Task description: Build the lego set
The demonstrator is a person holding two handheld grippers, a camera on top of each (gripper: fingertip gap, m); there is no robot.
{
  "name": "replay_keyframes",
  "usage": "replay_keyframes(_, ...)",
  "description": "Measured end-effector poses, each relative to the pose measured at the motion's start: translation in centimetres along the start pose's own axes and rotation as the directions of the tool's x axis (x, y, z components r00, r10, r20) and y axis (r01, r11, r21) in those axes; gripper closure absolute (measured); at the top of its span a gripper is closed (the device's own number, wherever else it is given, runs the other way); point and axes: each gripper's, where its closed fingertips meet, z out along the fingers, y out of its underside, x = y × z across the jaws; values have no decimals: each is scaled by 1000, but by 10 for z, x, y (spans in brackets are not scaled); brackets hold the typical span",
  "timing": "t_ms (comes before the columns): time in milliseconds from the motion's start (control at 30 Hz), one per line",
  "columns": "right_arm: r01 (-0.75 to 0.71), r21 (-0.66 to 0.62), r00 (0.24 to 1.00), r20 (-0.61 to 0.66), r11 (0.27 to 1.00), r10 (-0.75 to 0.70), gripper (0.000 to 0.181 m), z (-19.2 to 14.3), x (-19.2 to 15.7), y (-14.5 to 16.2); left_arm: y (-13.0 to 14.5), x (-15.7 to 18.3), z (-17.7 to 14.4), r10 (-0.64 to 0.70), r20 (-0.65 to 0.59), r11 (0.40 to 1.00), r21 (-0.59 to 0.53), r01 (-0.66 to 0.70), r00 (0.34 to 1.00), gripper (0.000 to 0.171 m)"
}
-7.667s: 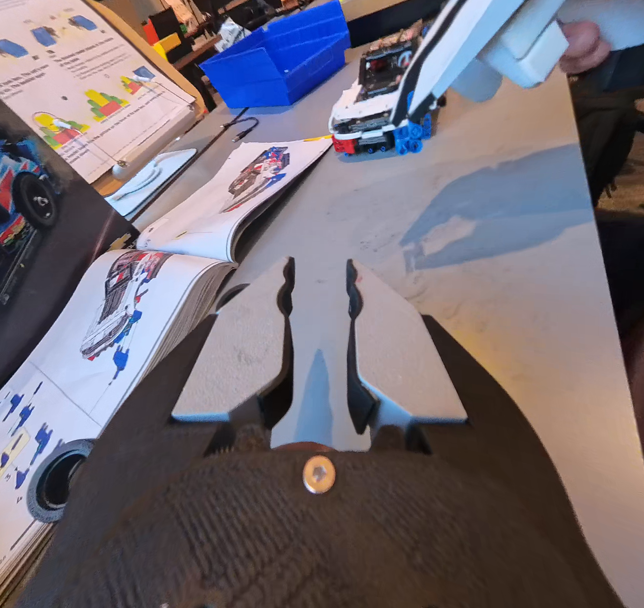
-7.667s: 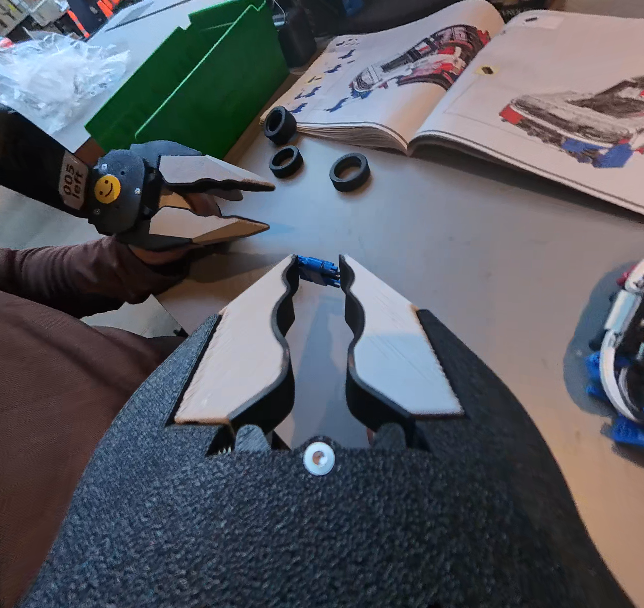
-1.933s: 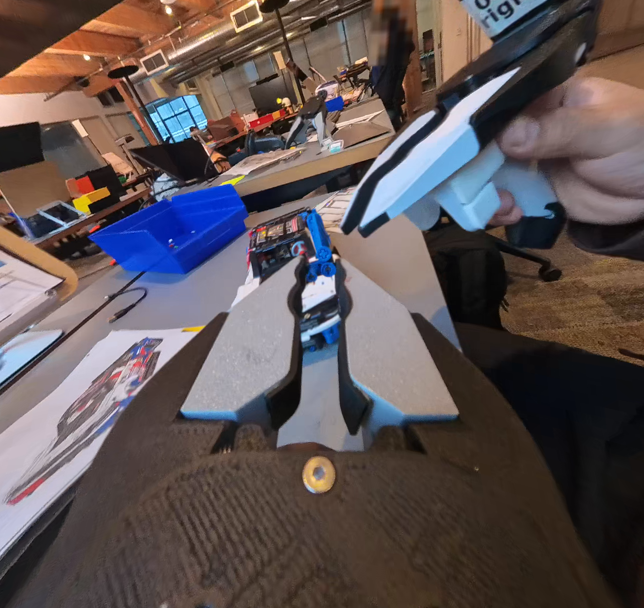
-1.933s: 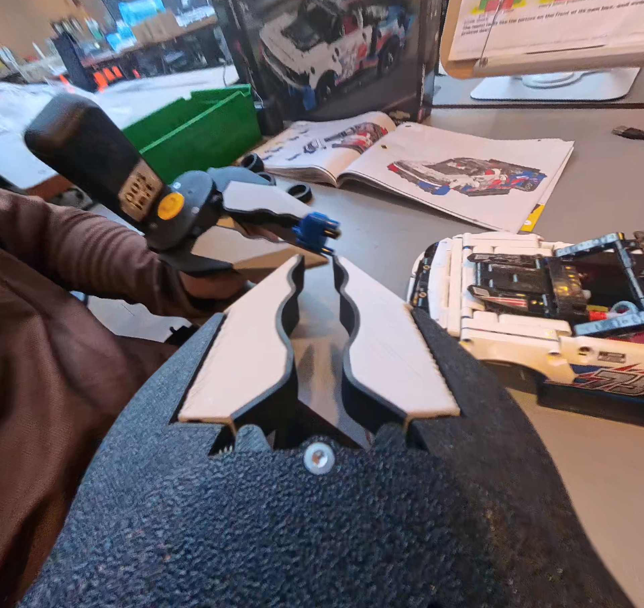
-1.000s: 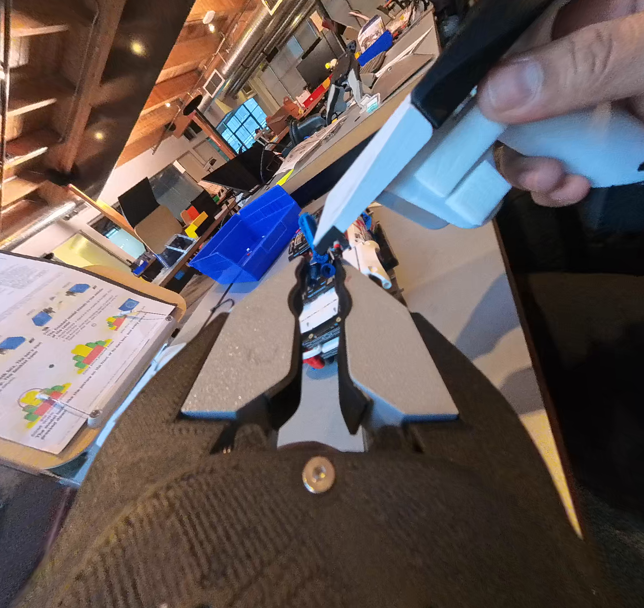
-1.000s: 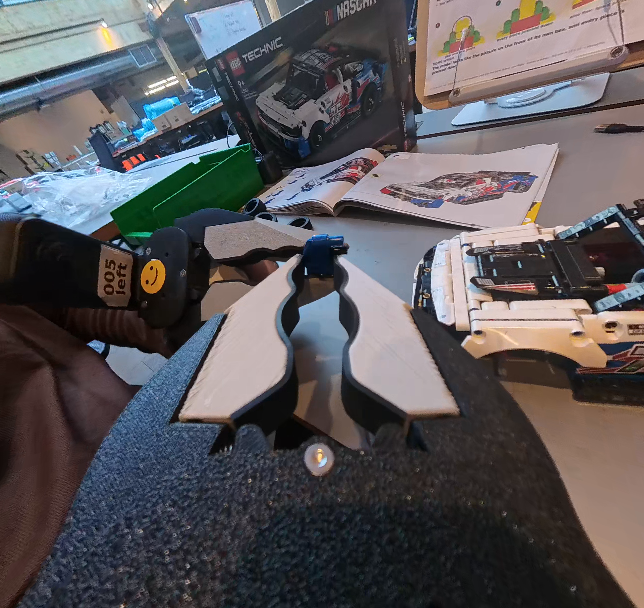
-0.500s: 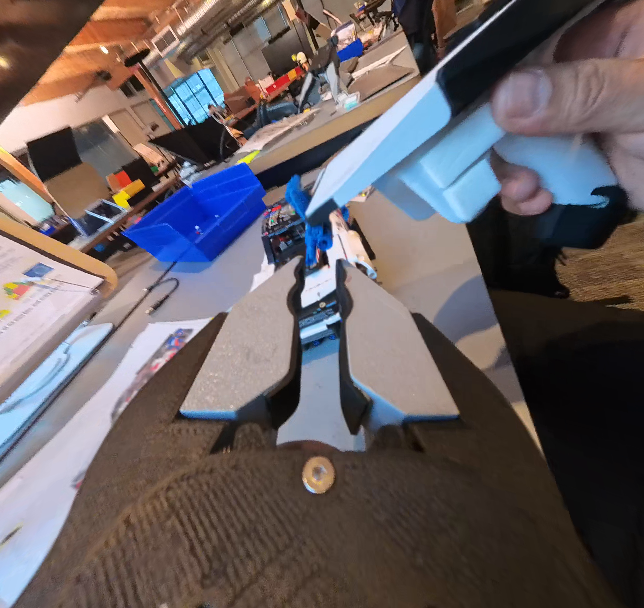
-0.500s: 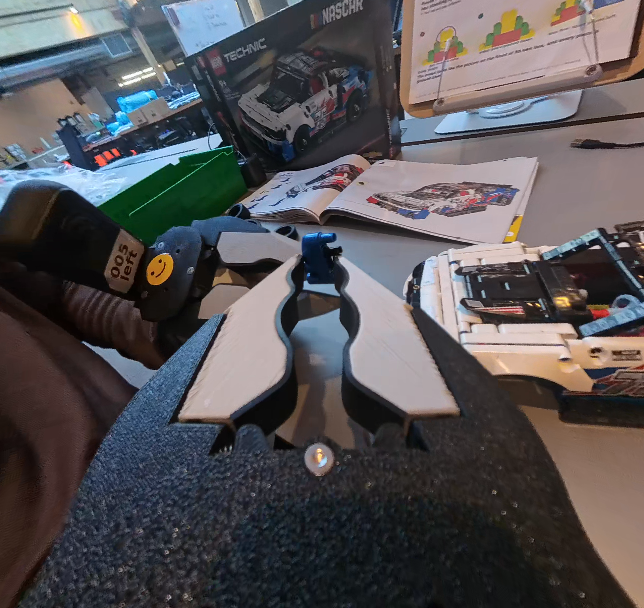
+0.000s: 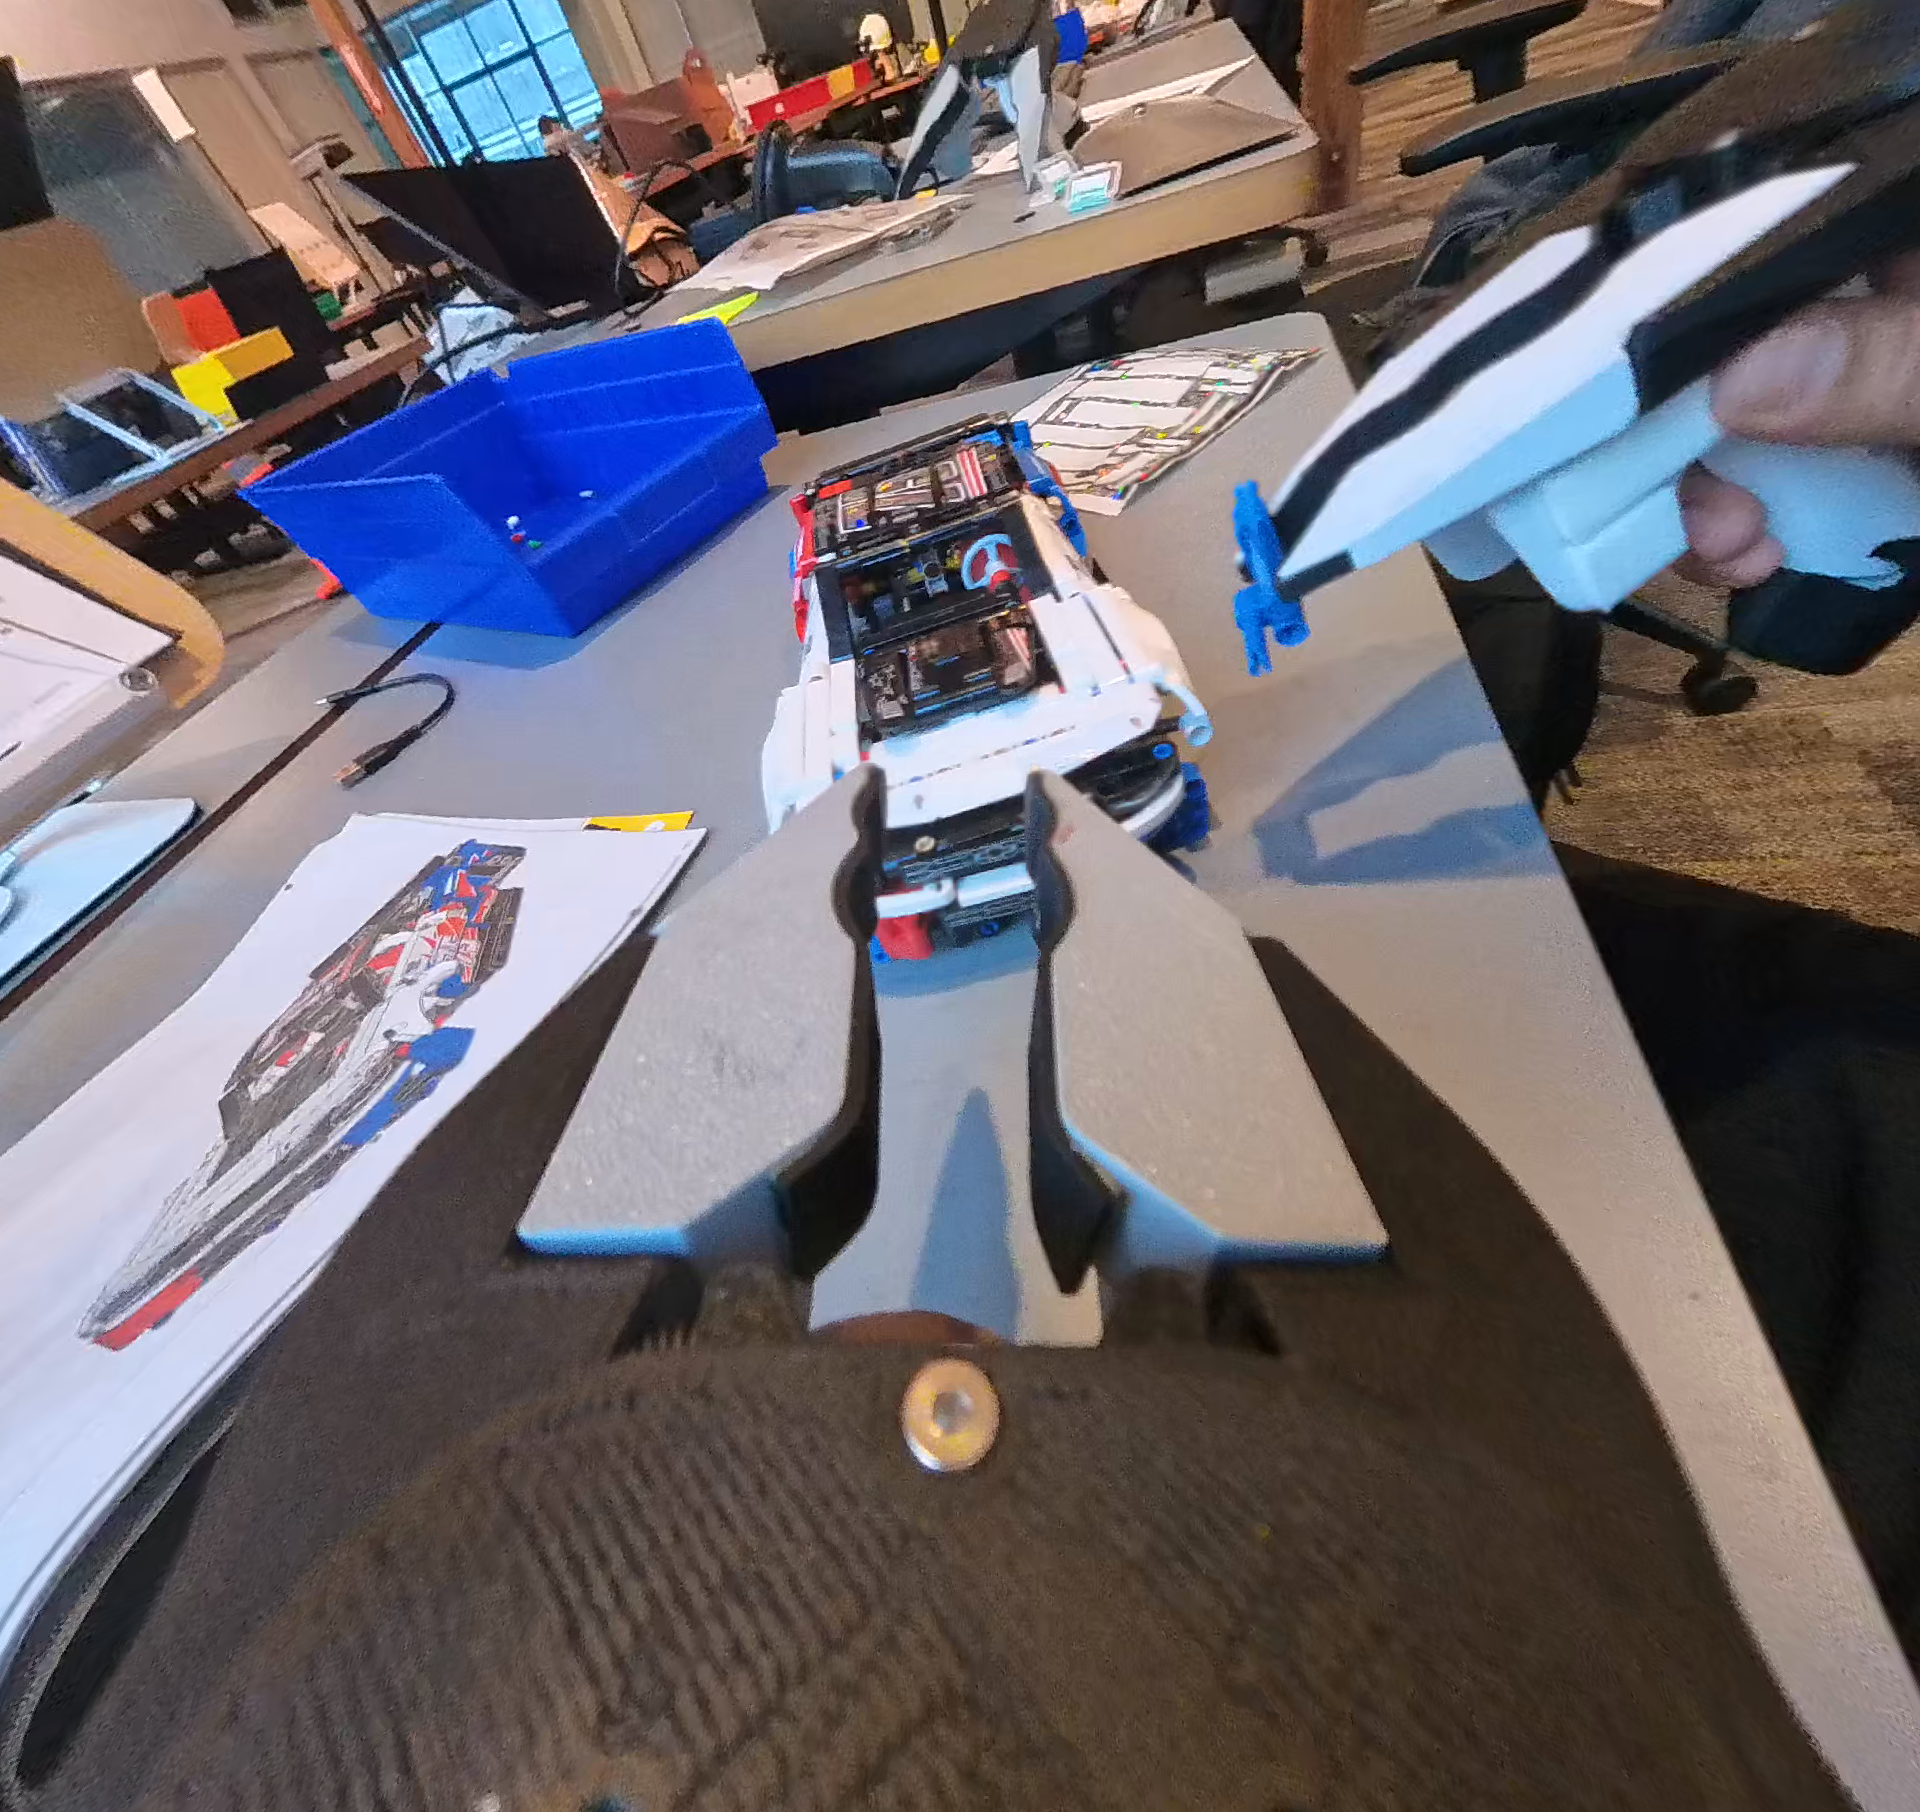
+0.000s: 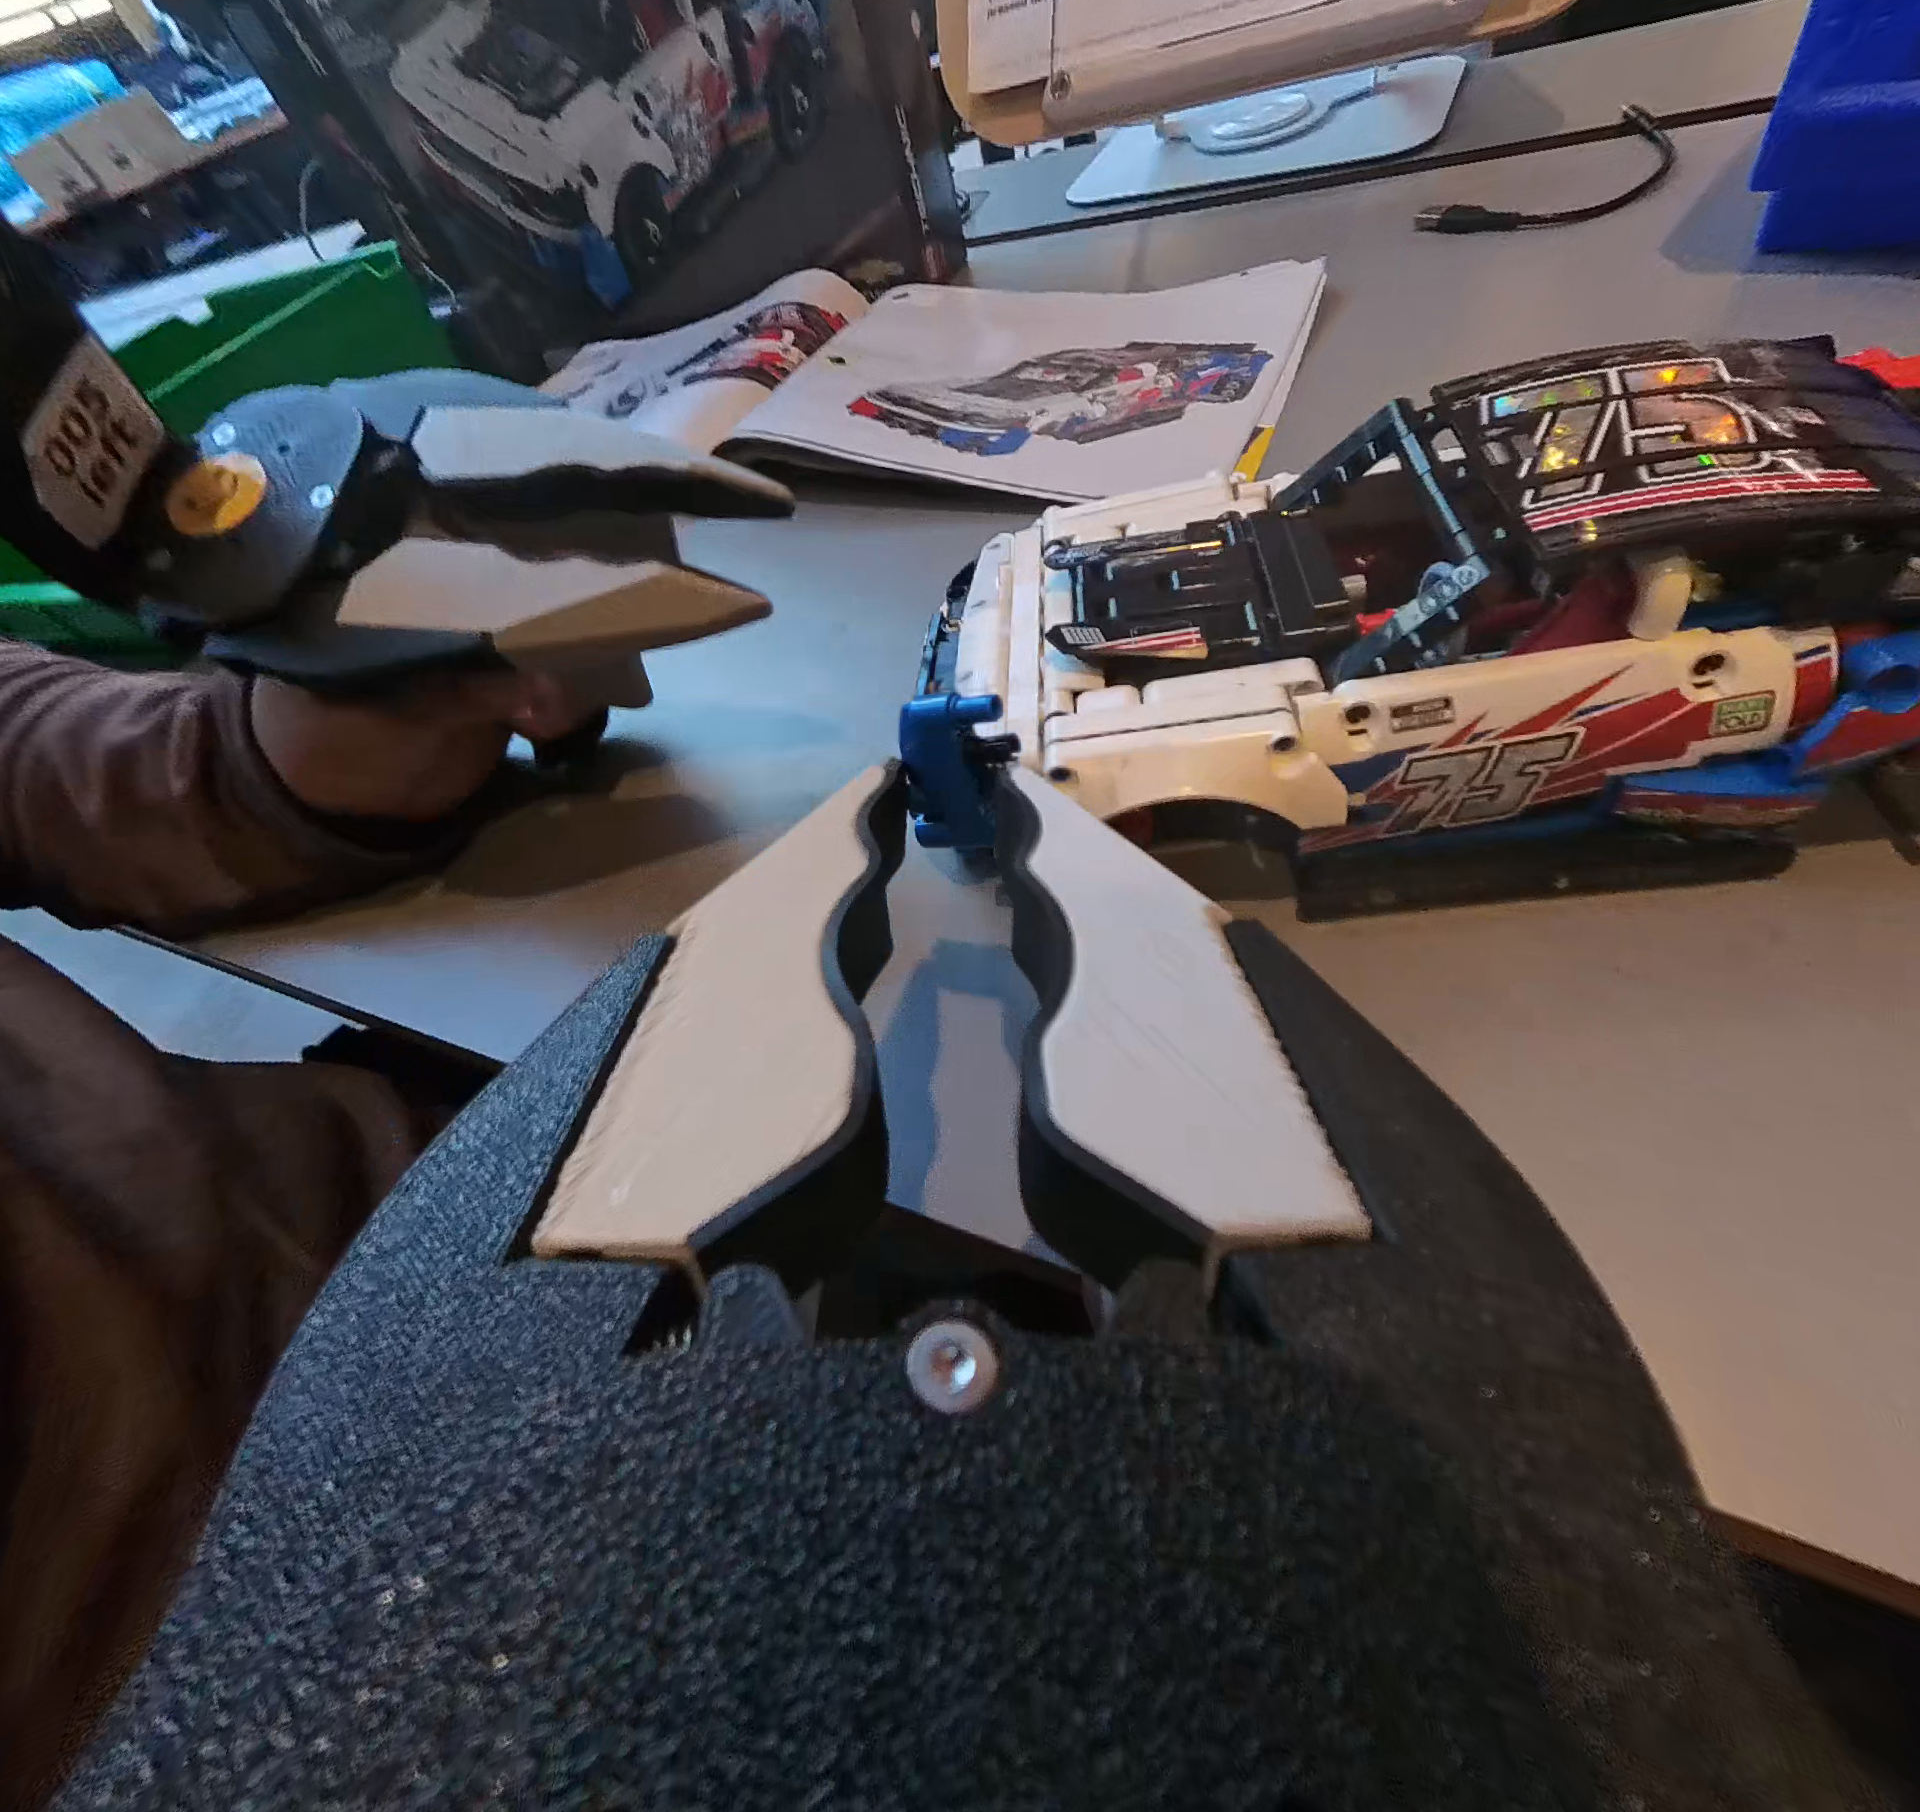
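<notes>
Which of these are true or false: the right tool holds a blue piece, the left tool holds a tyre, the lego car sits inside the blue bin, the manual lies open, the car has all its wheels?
1. The right tool holds a blue piece. True.
2. The left tool holds a tyre. False: it is open and empty.
3. The lego car sits inside the blue bin. False: it stands on the table beside the bin.
4. The manual lies open. True.
5. The car has all its wheels. False: the front arch facing the right wrist view is empty.

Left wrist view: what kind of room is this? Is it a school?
Probably a shared workshop or lab rather than a school: rows of grey work tables, a blue parts bin, and a half-built lego car beside its open instruction booklet.
</notes>
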Motion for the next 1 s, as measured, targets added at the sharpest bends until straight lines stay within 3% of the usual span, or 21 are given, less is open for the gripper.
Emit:
replay_keyframes(267,-3,-52,999,54,999,6,165,12,-4,19,7,-25,-2,-36,46,999,-10,36,998,149)
replay_keyframes(500,17,-103,999,38,995,-13,165,18,-1,35,24,-68,6,-214,4,976,-46,214,977,146)
replay_keyframes(667,85,-85,995,60,993,-80,165,20,-8,36,25,-48,23,-254,-237,966,-111,234,938,120)
replay_keyframes(767,17,-67,995,100,998,-10,164,20,-11,35,28,-33,31,-264,-366,961,-176,212,892,112)
replay_keyframes(1000,-195,-17,964,179,981,195,165,12,-7,27,47,-16,41,-267,-453,939,-319,125,851,95)
